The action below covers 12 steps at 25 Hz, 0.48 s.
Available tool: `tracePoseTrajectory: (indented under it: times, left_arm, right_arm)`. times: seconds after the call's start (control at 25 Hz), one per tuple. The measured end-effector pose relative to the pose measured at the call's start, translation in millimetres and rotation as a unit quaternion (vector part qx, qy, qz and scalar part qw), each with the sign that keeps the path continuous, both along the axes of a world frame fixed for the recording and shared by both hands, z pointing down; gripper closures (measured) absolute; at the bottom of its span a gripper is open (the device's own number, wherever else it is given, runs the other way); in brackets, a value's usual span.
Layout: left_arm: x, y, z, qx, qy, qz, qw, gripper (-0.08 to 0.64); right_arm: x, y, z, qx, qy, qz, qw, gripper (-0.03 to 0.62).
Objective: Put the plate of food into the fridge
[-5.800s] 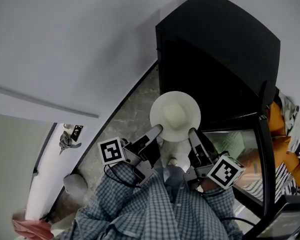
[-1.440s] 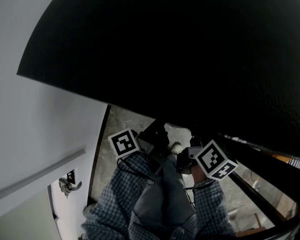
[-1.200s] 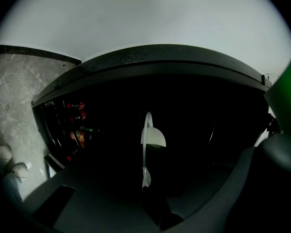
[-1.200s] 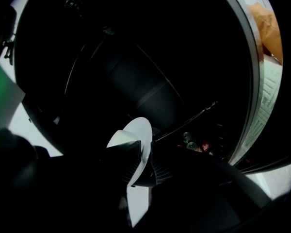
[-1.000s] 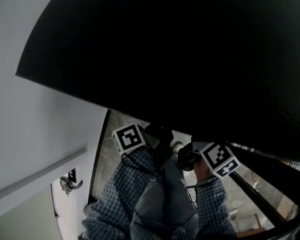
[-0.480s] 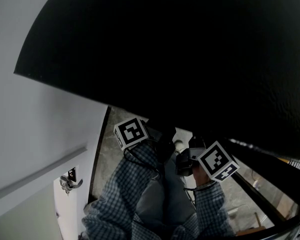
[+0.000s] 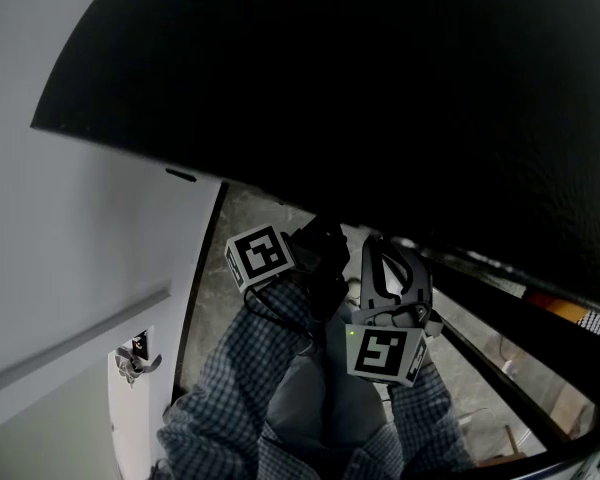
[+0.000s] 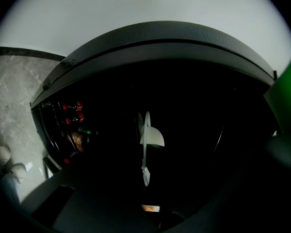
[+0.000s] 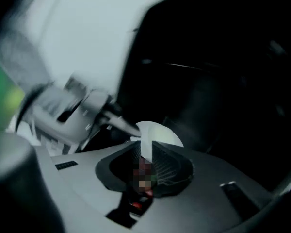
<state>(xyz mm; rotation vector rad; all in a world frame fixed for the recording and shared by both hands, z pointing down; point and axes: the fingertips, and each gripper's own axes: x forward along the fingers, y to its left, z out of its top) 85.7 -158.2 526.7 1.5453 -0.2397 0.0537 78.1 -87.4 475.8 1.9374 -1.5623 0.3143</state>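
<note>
Right gripper (image 9: 145,149) has swung in toward the person's middle over the last half second: its marker cube (image 7: 385,354), earlier out to the right, now sits lower and faces the head camera. The gripper's grey body stands up under the overhang of the black fridge (image 7: 380,88). Left gripper (image 9: 131,127) has barely shifted, its own cube (image 7: 258,258) just left of the other gripper.

The white plate (image 8: 144,152) hangs between the two, out of the head camera's sight beneath the fridge top. From the left gripper it appears edge-on, a thin upright line dead ahead against the unlit fridge interior. A pale mound of food (image 8: 155,137) bulges from its right face. The lower rim runs down into the left gripper's jaws, which are dim in the shadow and closed on it.

From the right gripper, in a frame smeared by motion, the rim shows as a white strip pinched between the two ribbed pads (image 9: 169,164). The jaws are nearly together on it, and the rest of the plate rises just beyond the tips. The left gripper's tip meets the plate's left edge there. Red-capped bottles (image 8: 70,125) line a door shelf left of the plate; whether the plate rests on any shelf cannot be told. Checked sleeves (image 7: 240,368) trail behind both grippers, above a stone floor (image 8: 14,96).
</note>
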Motion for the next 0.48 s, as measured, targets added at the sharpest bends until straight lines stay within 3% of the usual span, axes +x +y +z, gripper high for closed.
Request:
tracePoseTrajectory:
  times: [0.08, 0.2, 0.36, 0.48]
  left_arm:
    - [0.4, -0.1, 0.9, -0.001, 0.000, 0.001, 1.0000, 0.541]
    - [-0.1, -1.0, 0.4, -0.001, 0.000, 0.002, 1.0000, 0.541]
    - [5.1, -0.8, -6.6, -0.014, 0.027, -0.005, 0.9995, 0.541]
    - [1.7, -1.2, -2.1, -0.008, 0.013, 0.000, 0.9999, 0.541]
  right_arm:
    - [-8.1, -3.4, 10.5, -0.047, 0.082, -0.057, 0.994, 0.532]
    - [-14.3, -7.1, 23.8, -0.103, 0.168, -0.111, 0.974, 0.532]
    - [-8.7, -9.6, 32.7, -0.133, 0.226, -0.124, 0.957, 0.532]
    - [-5.8, -12.4, 35.7, -0.145, 0.260, -0.134, 0.945, 0.532]
